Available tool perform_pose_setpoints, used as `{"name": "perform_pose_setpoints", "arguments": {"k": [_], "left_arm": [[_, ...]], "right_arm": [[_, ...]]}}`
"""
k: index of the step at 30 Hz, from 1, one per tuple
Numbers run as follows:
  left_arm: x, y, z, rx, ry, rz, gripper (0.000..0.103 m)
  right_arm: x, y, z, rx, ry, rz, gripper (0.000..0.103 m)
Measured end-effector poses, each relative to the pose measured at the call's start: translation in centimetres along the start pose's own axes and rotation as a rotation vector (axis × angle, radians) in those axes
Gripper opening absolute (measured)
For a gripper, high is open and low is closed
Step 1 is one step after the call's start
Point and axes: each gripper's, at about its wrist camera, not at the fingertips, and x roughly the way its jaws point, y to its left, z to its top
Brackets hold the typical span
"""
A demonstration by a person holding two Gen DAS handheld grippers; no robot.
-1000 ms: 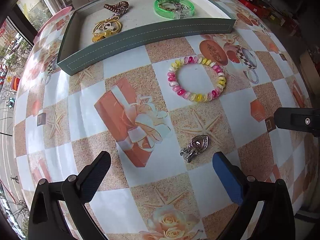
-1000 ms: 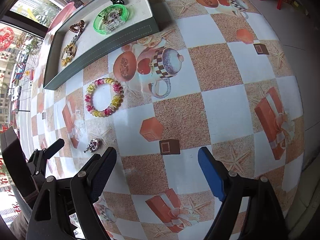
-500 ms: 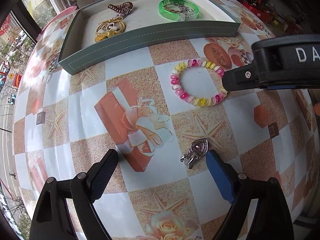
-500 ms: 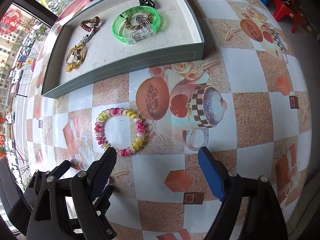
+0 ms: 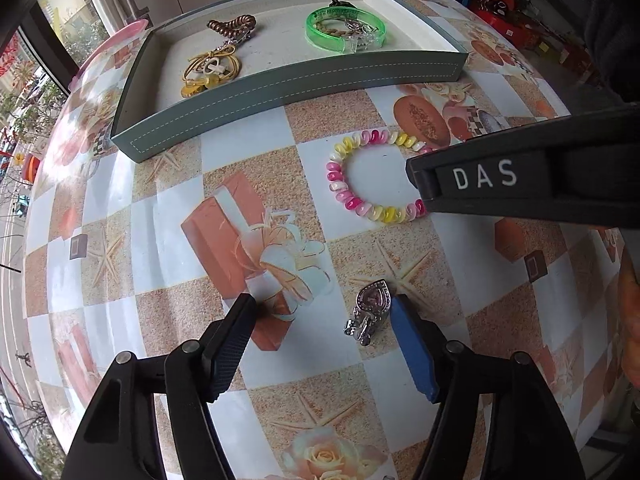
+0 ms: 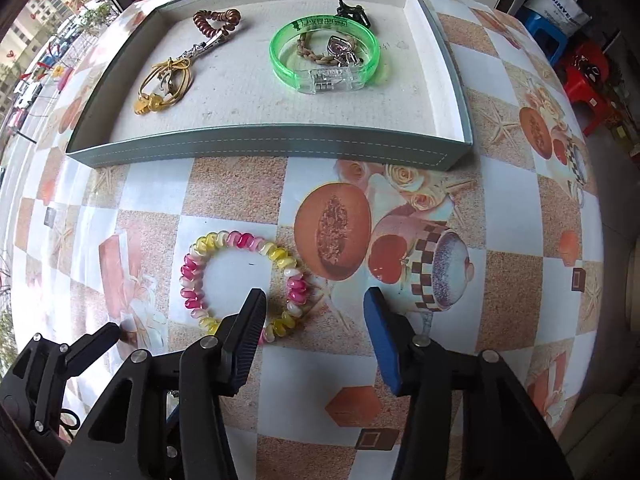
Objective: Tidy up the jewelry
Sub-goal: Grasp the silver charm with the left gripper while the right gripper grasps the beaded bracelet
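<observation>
left claw (image 5: 320,312) narrowing around silver charm (image 5: 370,312); right claw (image 6: 316,312) narrowing astride coil bracelet (image 6: 244,280), neither clamped.

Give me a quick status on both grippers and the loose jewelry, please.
Left gripper closing around silver pendant, not gripped. Right gripper closing over coil bracelet. Tray path clear.

Right hand-held gripper (image 5: 520,184) hides spiral bracelet's (image 5: 360,184) right arc; black clip (image 6: 352,10) partly behind green bangle (image 6: 324,54).
</observation>
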Motion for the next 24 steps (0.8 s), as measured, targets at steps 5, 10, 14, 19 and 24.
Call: {"name": "perform_pose_setpoints", "arguments": {"k": [5,10,14,19,24], "left_arm": [[0.0,-0.3,0.2,-0.001,0.003,-0.004,0.077],[0.0,-0.6,0.2,-0.004,0.009,-0.001,0.077],[0.0,-0.6,0.1,-0.005,0.009,-0.006,0.071],[-0.2,-0.6,0.2,-0.001,0.001,-0.01,0.04],[-0.4,0.3,0.3,-0.041,0.008,-0.054,0.031]], "right_arm": [[0.1,0.7,0.0,-0.028,-0.004,-0.013,0.046],[0.3,1.1,-0.1,-0.039,0.001,-0.019,0.045],[0.1,1.3,-0.1,-0.037,0.001,-0.013,0.018],[-0.3,0.7,-0.5,-0.028,0.006,0.006,0.01],[-0.5,-1.2,-1.4,0.049,0.011,0.047,0.01]]}}
